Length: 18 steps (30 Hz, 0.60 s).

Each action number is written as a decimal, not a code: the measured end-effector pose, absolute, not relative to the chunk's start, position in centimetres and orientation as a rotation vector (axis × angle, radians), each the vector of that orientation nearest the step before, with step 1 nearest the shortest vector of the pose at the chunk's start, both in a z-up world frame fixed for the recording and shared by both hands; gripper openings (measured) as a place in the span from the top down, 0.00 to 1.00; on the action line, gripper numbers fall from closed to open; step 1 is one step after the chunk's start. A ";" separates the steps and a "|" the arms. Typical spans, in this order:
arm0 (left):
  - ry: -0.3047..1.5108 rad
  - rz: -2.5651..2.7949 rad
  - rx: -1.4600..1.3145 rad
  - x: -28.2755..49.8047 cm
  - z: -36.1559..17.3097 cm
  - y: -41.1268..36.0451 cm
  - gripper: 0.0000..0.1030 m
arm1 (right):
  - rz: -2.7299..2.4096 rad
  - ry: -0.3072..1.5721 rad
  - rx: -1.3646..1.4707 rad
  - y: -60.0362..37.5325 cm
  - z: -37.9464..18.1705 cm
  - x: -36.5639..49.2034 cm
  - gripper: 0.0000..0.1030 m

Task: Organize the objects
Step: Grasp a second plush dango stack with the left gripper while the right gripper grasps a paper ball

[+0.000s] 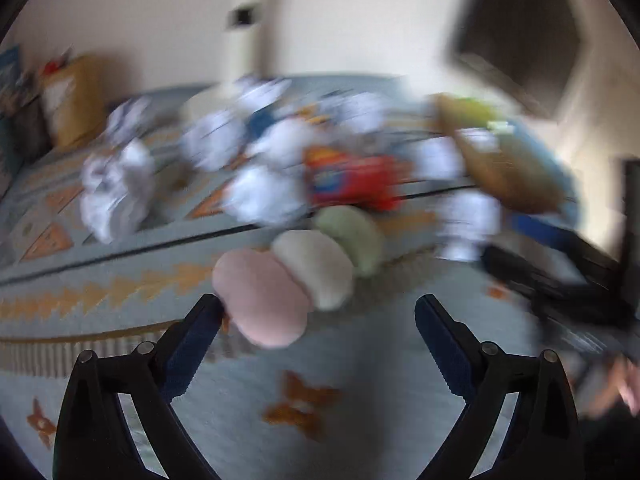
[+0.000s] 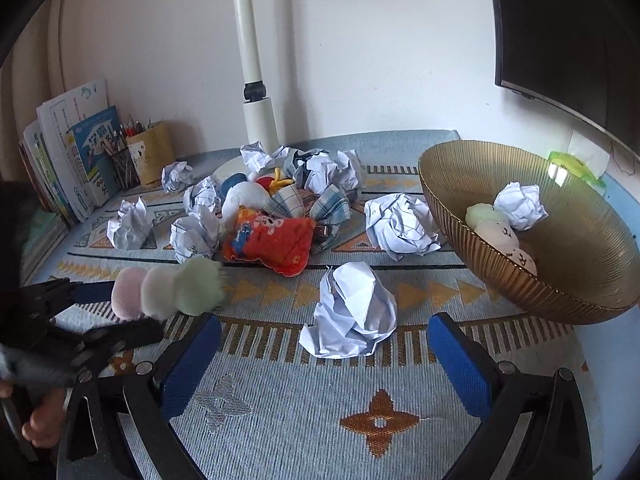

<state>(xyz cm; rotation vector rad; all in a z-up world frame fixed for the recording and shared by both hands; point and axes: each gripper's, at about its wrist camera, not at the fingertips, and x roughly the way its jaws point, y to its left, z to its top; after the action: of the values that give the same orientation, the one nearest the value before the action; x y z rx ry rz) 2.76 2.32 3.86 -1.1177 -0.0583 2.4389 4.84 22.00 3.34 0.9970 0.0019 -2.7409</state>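
A plush toy of three balls, pink, cream and green [image 1: 296, 272], is off the table, its pink end touching my left gripper's [image 1: 318, 312] left finger; the jaws stand wide open. The left view is blurred. In the right wrist view the same toy [image 2: 168, 292] hangs in the air at the left gripper's tips [image 2: 120, 312]. My right gripper [image 2: 324, 344] is open and empty, just in front of a crumpled paper ball [image 2: 348, 316]. A gold ribbed bowl [image 2: 568, 292] at the right holds a similar plush toy [image 2: 496, 232] and a paper ball [image 2: 520, 204].
A heap of paper balls, a red patterned pouch [image 2: 272, 244] and checked cloth toys [image 2: 316, 204] lies mid-table on the patterned cloth [image 2: 320, 420]. Books [image 2: 68, 160] and a pencil holder [image 2: 152, 152] stand back left. A white lamp post [image 2: 256, 92] stands behind; a dark monitor [image 2: 568, 32] is upper right.
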 end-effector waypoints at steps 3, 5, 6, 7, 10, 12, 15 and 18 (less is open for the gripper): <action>0.074 2.427 -1.040 5.5 5.7 3.2 0.06 | -2.738 -0.102 1.003 23.3 3.4 4.6 0.00; 0.146 2.517 -1.034 5.3 6.0 3.1 0.06 | -2.744 -0.189 1.023 24.5 3.4 4.2 0.00; 0.131 2.542 -1.034 4.6 6.1 2.7 0.06 | -2.738 -0.225 1.037 24.9 3.3 4.0 0.00; 0.085 2.542 -1.043 3.5 5.8 2.4 0.06 | -2.717 -0.282 1.057 25.6 3.1 3.7 0.00; 0.059 2.445 -1.125 0.3 3.9 3.1 0.08 | -2.659 -0.421 1.099 27.2 2.5 3.0 0.00; 0.121 2.444 -1.164 -0.4 2.7 4.4 0.16 | -2.610 -0.517 1.134 28.2 2.0 2.5 0.00; 0.118 2.372 -1.208 -1.3 1.6 5.3 0.16 | -2.553 -0.530 1.189 28.0 1.4 1.8 0.00; 0.165 2.348 -1.220 -1.1 1.2 6.4 0.16 | -2.559 -0.456 1.208 26.9 1.4 1.4 0.00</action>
<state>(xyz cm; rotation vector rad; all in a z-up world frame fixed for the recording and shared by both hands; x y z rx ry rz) -1.10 6.41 1.24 -1.2203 0.1652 2.3483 1.45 26.87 1.37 1.2077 -0.4556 -2.5585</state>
